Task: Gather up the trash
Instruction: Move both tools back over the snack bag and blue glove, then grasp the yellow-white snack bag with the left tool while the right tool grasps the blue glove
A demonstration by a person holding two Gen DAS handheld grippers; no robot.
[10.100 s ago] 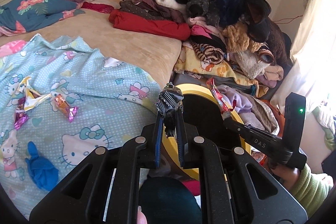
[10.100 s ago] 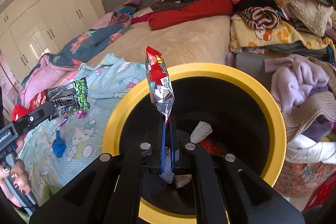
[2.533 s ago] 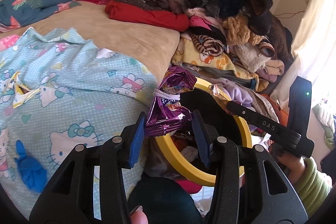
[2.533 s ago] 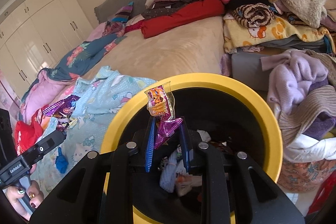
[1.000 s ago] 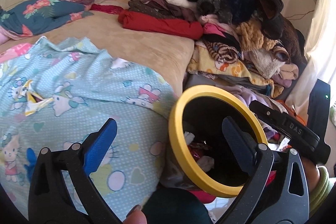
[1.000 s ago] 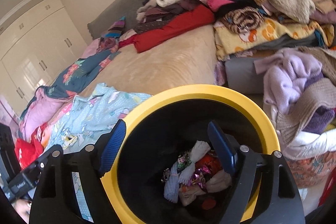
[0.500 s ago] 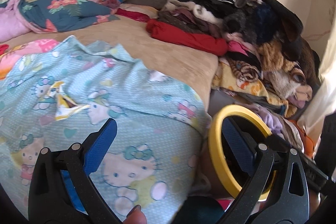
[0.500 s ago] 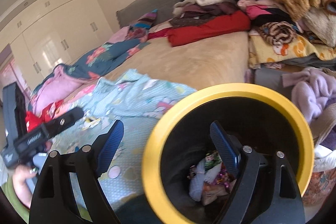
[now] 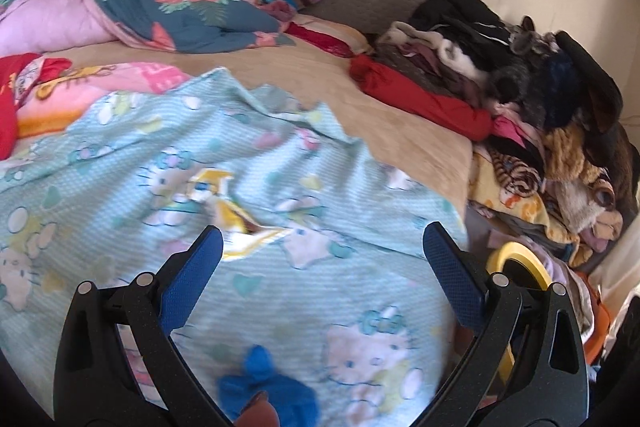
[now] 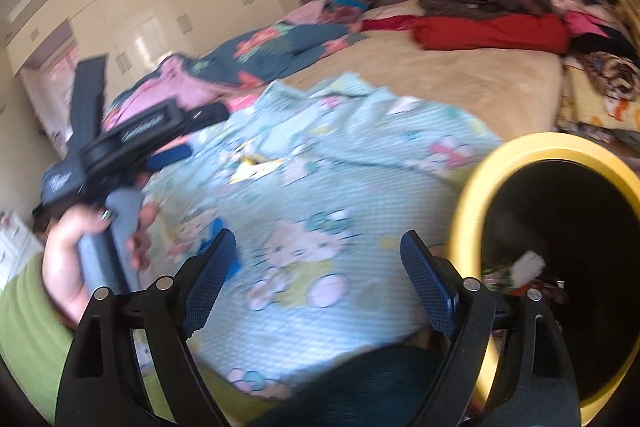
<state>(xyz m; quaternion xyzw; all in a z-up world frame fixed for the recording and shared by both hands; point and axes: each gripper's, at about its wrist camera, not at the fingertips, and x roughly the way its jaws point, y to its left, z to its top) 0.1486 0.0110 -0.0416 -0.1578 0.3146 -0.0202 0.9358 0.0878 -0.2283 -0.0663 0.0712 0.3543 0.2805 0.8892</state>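
My left gripper (image 9: 322,245) is open and empty above the light-blue Hello Kitty blanket (image 9: 120,195). A yellow and white wrapper (image 9: 236,219) lies on the blanket just beyond its fingertips. A blue crumpled piece (image 9: 268,387) lies low between the fingers. My right gripper (image 10: 318,253) is open and empty over the same blanket (image 10: 360,195). The yellow-rimmed black bin (image 10: 468,211) stands at its right, with wrappers (image 10: 520,271) inside. The bin's rim also shows at the right of the left wrist view (image 9: 520,259). The left gripper's body (image 10: 132,143) shows at the left of the right wrist view.
A heap of clothes (image 9: 520,75) with a red garment (image 9: 420,95) covers the bed's right side. A blue floral duvet (image 9: 192,11) and a pink blanket (image 9: 60,91) lie at the far left. White wardrobes (image 10: 140,7) stand behind the bed.
Both grippers have swung left, away from the bin and over the blanket. The bin has slid to the right edge of both views. Both stay open and empty.
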